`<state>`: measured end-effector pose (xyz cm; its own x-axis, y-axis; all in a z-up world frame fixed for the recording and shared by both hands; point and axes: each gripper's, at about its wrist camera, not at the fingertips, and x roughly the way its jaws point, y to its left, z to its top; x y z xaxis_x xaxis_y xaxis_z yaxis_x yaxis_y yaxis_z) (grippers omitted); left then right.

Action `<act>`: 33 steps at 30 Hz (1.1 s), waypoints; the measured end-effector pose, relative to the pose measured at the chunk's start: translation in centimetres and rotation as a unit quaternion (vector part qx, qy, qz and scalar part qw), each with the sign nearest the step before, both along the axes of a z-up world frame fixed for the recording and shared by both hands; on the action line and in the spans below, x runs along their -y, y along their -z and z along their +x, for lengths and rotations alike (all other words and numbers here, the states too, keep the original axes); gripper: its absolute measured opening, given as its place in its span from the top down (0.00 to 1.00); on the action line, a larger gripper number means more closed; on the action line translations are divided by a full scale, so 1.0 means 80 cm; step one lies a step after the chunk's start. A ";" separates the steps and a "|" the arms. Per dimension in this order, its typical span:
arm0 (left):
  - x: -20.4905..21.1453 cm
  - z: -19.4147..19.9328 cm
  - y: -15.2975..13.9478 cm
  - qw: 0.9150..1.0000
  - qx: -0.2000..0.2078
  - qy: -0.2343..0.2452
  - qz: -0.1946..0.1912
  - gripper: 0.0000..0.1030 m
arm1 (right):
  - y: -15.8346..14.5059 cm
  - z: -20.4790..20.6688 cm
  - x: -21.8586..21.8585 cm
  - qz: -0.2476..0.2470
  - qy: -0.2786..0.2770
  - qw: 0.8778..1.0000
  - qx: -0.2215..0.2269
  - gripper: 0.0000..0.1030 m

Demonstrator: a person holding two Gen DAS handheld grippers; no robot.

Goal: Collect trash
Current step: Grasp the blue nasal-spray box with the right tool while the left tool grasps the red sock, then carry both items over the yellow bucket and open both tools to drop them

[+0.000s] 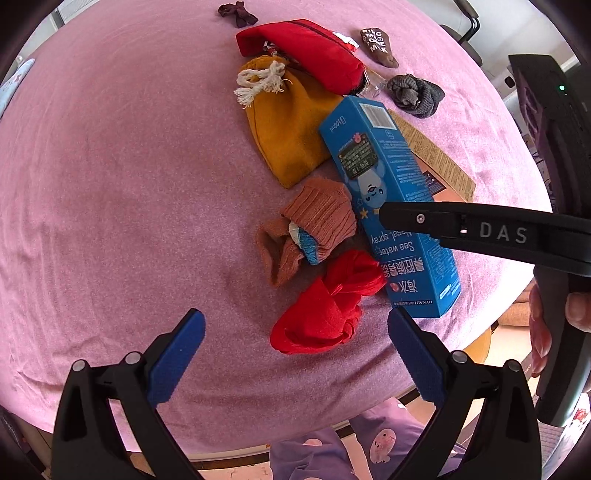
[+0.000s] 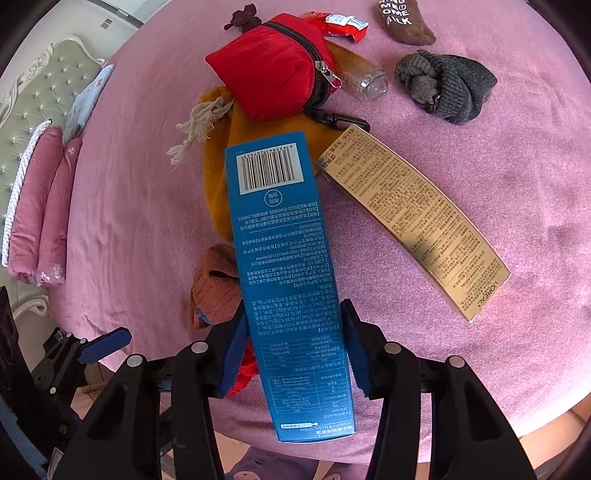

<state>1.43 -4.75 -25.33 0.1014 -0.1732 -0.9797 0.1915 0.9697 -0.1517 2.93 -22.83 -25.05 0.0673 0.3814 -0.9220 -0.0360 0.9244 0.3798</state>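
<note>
- The right tool (image 2: 293, 343) is clenched on the blue nasal-spray box (image 2: 280, 266), its blue pads pressed against the box's two long sides near the lower end.
- The box points away from the right wrist camera, barcode end far, printed back face up; from these views I cannot tell whether it rests on the things beneath or is lifted off them.
- In the left wrist view the same blue nasal-spray box (image 1: 384, 192) lies over the clutter, with one black finger of the right tool (image 1: 480, 230) crossing its lower half.
- The left tool (image 1: 295, 354) is released, jaws spread wide with nothing between them, hovering above the pink cloth-covered counter (image 1: 110, 184) just beside a knotted red sock (image 1: 328, 306).
- A rust-coloured ribbed sock (image 1: 310, 229) lies touching the box's left side.
- A mustard drawstring pouch (image 2: 218, 177) lies partly under the box's far end, with a red zip pouch (image 2: 273, 62) on top of it.
- A flat gold L'Oréal carton (image 2: 413, 218) lies just right of the box.
- A clear small bottle (image 2: 364, 79), a balled grey sock (image 2: 443, 85), a brown lettered sock (image 2: 402, 22) and a red-and-white wrapper (image 2: 341, 22) sit farther back.
</note>
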 end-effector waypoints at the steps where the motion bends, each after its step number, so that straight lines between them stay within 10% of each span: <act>1: 0.003 0.002 0.004 1.000 -0.002 0.004 -0.003 0.05 | -0.006 -0.001 0.004 0.001 0.003 1.000 0.006 0.54; 14: 0.045 0.009 0.063 0.997 -0.075 0.018 -0.009 0.56 | -0.053 -0.026 0.055 0.005 0.026 0.999 0.040 0.54; 24: 0.068 -0.004 -0.015 0.998 -0.039 0.006 -0.056 0.59 | -0.087 -0.071 0.107 0.024 0.064 0.996 0.056 0.54; 33: 0.236 -0.019 -0.088 0.989 -0.004 0.113 -0.092 0.58 | -0.127 -0.151 0.240 0.011 0.166 0.983 0.079 0.54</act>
<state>-0.10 -23.66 -18.27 0.0327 -0.3666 -0.9298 0.3986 0.8579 -0.3242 -9.17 -42.04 -14.87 0.3335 0.3349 -0.8812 0.2052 0.8866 0.4146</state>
